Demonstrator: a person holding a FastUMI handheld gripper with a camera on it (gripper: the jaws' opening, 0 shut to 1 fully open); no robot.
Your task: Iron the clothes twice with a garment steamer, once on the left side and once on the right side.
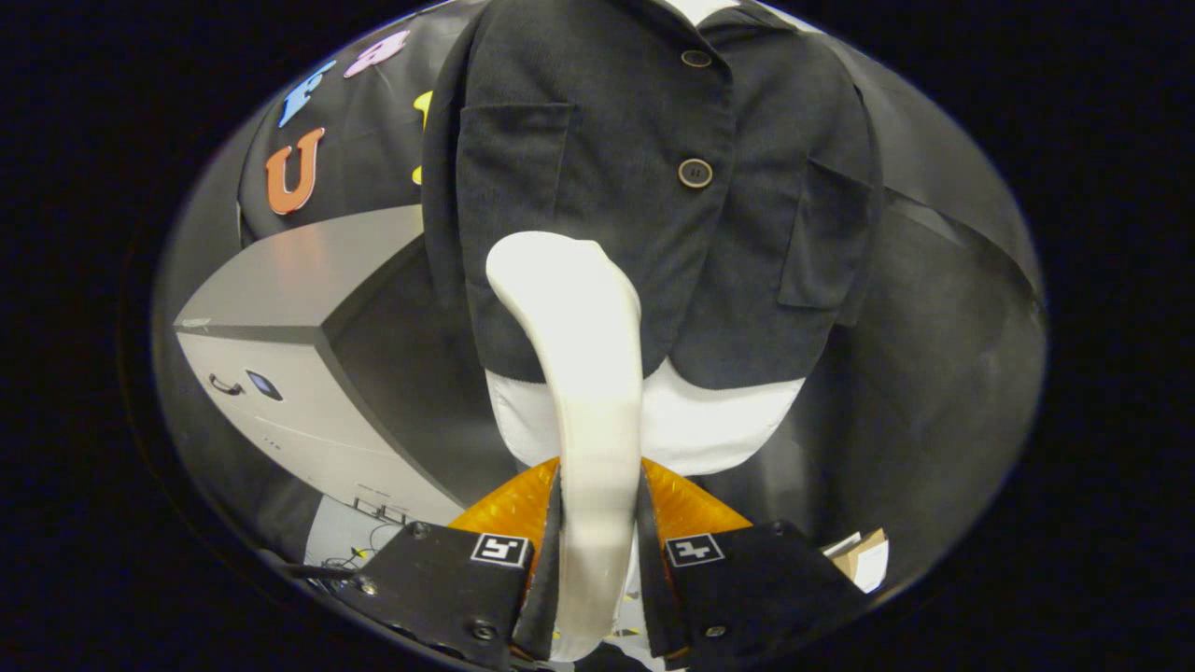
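My gripper [598, 495] is shut on the handle of a white garment steamer [581, 373], which rises between the fingers and curves up to a rounded head. The steamer's head lies against the lower left front of a dark buttoned jacket [653, 168] that hangs upright just beyond the fingers. Two buttons [695, 173] run down the jacket's middle, with a patch pocket on each side. Below the jacket's hem a white form or underlayer [709, 420] shows. The steamer covers part of the hem.
A grey box-like cabinet [299, 327] stands to the left of the jacket, its corner close to the garment. Some cardboard and paper [864, 558] lie low on the right, past the right finger. Black cloth backs the scene.
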